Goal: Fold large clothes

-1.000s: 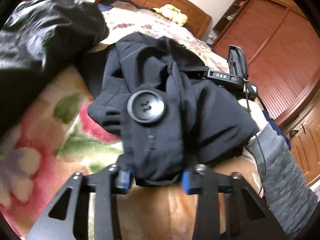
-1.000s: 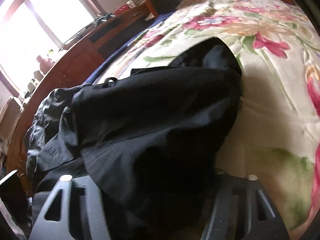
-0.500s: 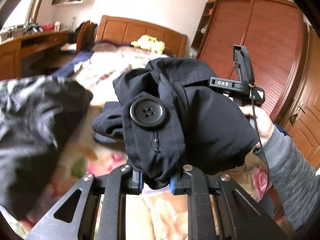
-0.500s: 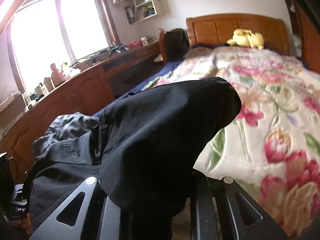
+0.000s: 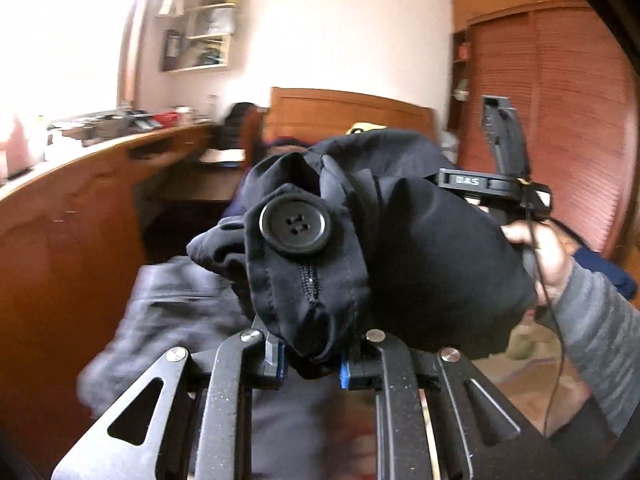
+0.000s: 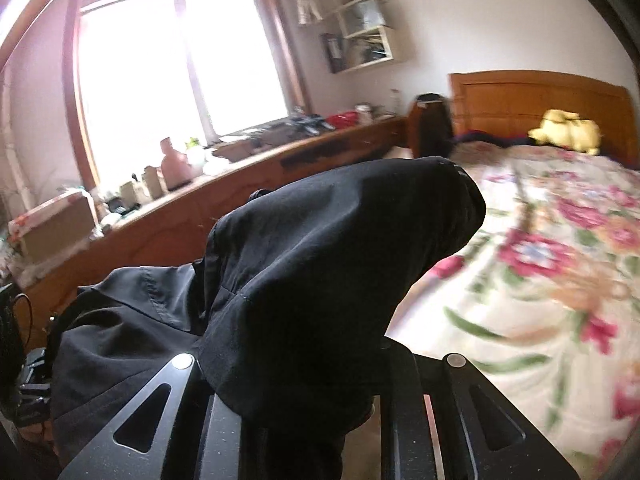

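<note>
1. While your left gripper (image 5: 312, 360) pinches the buttoned edge of the black coat (image 5: 400, 240), its jaws having just closed on the fabric, the big button (image 5: 295, 229) sits right above the pads.
2. Your right gripper (image 6: 308, 400) is clamped on another bunch of that coat, jaws also just closed, pads hidden under cloth.
3. Coat hangs bunched between both grippers, up off the floral bedspread (image 6: 560, 280); its length runs gripper to gripper, neither nearer.
4. Likely next: spread apart, lay flat.
</note>
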Motion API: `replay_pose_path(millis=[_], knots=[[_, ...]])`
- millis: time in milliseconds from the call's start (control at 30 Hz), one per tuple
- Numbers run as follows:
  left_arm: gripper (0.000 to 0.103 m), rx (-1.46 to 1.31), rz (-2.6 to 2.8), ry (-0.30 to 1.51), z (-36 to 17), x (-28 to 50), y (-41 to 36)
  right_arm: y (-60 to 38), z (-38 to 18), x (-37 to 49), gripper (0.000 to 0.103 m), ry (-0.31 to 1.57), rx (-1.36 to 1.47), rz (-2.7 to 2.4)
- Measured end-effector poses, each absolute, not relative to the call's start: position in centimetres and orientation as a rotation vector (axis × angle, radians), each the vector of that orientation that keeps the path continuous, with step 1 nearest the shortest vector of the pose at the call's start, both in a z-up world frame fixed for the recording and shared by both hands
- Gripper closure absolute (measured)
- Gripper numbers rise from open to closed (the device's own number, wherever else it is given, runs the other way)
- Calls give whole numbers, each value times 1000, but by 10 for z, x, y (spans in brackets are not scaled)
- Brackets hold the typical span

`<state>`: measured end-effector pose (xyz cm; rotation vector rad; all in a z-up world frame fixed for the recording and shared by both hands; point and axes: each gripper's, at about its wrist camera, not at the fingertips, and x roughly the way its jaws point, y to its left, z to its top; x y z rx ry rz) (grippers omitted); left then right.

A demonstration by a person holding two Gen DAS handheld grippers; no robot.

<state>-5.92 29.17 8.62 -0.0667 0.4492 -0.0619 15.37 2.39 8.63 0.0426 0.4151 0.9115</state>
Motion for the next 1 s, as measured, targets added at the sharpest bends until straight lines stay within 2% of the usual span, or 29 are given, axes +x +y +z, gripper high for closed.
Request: replay_pose_path(millis=[167, 267, 367, 433, 467, 533, 800, 933, 1000], knots=[[84, -65, 70, 474, 72, -59, 360, 97, 62, 162, 85, 425, 88, 993], [84, -74, 122, 541, 46, -53, 385, 132, 26, 177, 84, 533, 67, 988], [83, -112, 126, 595, 17, -46, 399, 144, -6, 185, 75, 633, 0, 915], [81, -136, 120, 598, 8, -43, 402, 134, -16, 194, 65, 681, 12, 917], [80, -141, 119, 595, 6, -42, 402, 127, -17, 198, 61, 715, 34, 935], [80, -136, 125, 589, 5, -41, 401, 110, -12, 201, 47, 728, 37, 918], [76, -129, 143, 579, 9, -78, 392, 90, 21, 174, 42, 667, -178, 911], [62, -113, 168, 537, 23, -100, 384, 92, 20, 187, 37, 700, -202, 911], [59, -92, 178, 502, 34, -112, 379, 81, 25, 177, 36, 699, -170, 918]])
